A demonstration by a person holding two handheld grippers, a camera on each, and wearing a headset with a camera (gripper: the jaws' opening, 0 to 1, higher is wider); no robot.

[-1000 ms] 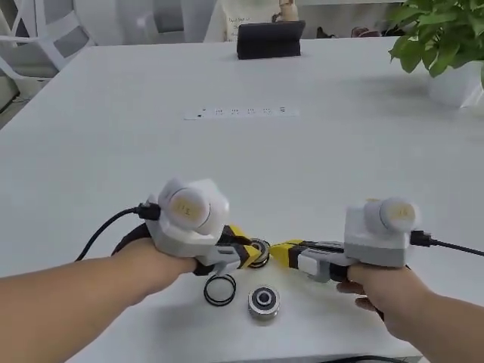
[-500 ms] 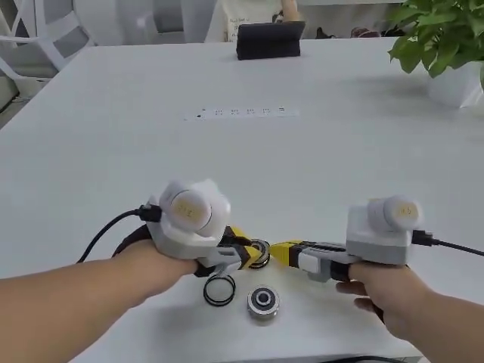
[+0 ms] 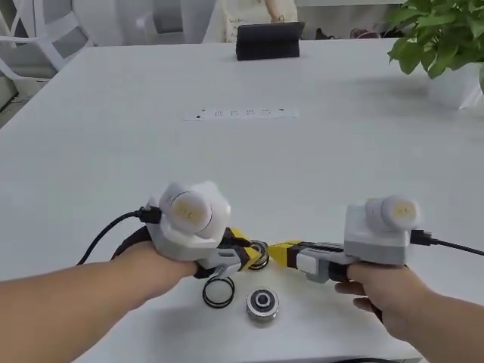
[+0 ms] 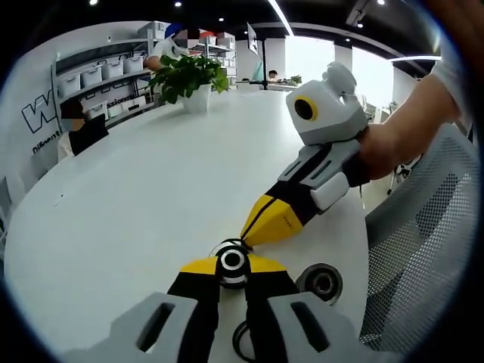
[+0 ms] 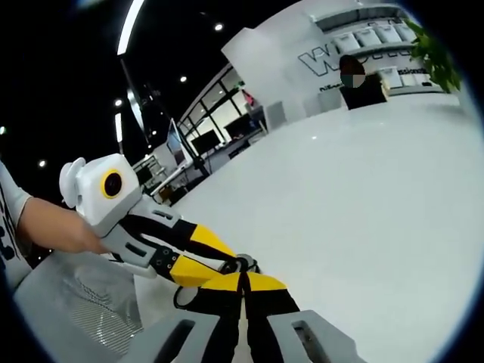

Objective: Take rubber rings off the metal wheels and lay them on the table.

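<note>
1. Rubber ring (image 3: 218, 292), black and loose, lies flat on the white bench (image 3: 242, 166) beside a free silver metal wheel (image 3: 262, 302).
2. Left hand-held gripper (image 4: 231, 266), held low and level, is clamped on a second small metal wheel (image 4: 232, 259).
3. Right hand-held gripper (image 4: 250, 235), jaws closed together, touches that wheel's rim tip-first.
4. Potted green plant (image 3: 442, 34) stands at the bench's far corner.

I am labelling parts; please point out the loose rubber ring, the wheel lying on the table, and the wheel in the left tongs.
loose rubber ring (image 3: 218, 305): head view, near edge of its band.
free wheel (image 3: 262, 302): head view, its central hub.
held wheel (image 4: 232, 261): left gripper view, its hub face.
</note>
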